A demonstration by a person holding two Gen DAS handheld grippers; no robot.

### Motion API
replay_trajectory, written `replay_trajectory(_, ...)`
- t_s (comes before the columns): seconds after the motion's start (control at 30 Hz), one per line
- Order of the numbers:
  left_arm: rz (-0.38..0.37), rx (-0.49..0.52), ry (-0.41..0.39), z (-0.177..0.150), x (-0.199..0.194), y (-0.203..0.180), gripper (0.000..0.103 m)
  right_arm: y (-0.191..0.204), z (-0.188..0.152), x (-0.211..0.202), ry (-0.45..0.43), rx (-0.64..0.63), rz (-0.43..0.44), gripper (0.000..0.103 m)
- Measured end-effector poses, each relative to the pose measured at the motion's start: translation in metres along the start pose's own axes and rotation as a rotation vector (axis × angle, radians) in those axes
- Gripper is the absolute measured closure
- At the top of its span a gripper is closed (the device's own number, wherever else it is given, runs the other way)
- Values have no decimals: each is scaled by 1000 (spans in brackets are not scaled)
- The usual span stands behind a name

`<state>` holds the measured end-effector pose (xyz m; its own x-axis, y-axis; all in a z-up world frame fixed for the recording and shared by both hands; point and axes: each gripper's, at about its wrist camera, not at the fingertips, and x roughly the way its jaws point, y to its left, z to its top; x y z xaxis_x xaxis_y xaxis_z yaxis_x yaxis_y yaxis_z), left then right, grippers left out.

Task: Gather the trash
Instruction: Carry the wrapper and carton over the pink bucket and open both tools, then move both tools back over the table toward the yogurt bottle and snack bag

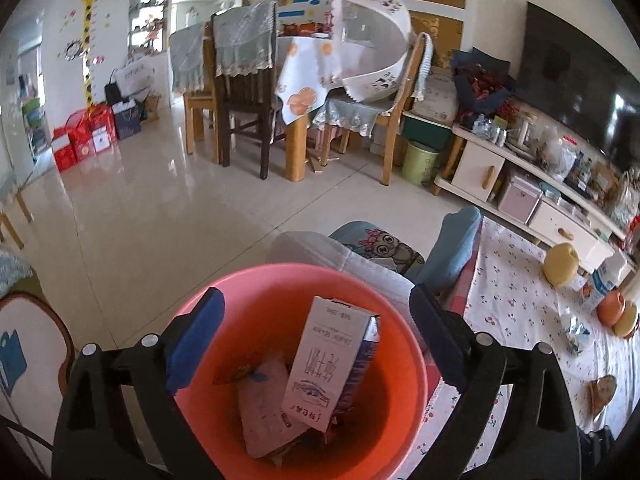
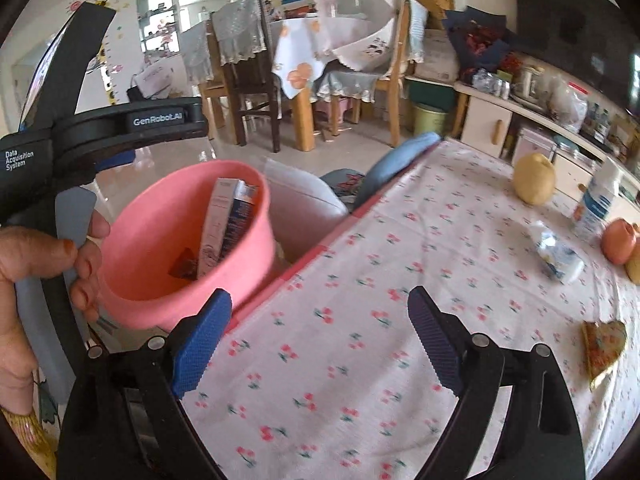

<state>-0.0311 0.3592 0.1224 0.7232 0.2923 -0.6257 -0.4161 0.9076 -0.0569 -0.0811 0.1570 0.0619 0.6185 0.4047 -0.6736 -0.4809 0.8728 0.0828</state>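
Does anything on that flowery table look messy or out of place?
Yes: a crumpled wrapper lies loose on the tablecloth near the fruit, and a flattened packet sits at the right edge. Both look like litter. The carton already stands tilted in the pink bin.

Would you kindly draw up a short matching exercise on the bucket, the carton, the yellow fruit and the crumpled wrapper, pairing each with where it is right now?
Things:
1. pink bucket
2. white carton
3. yellow fruit
4. crumpled wrapper

Places:
a. standing upright inside the bucket
b. beside the table's near edge, below the left gripper
c. lying on the tablecloth near the orange fruit
d. sitting on the tablecloth near the far edge, beside the blue-and-white bottle

Pairs: 1-b, 2-a, 3-d, 4-c
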Motion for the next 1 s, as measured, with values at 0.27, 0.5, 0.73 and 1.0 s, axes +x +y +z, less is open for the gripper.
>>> replay_trajectory(0.27, -12, 68, -19, -5, -5, -27, 7, -30, -16, -19, -3, 54, -46, 14)
replay_trajectory(0.5, -8, 131, -29, -9, -8, -47, 6, -45, -25, -31, -9, 67, -80, 14)
replay_trajectory(0.73, -17, 186, -37, -15, -10, -71, 6, -58, -35, -43, -11, 75, -104, 14)
replay_trajectory(1.0, -9, 283, -58, -24, -13, -106, 6, -76, -45, -55, -23, 90, -132, 13)
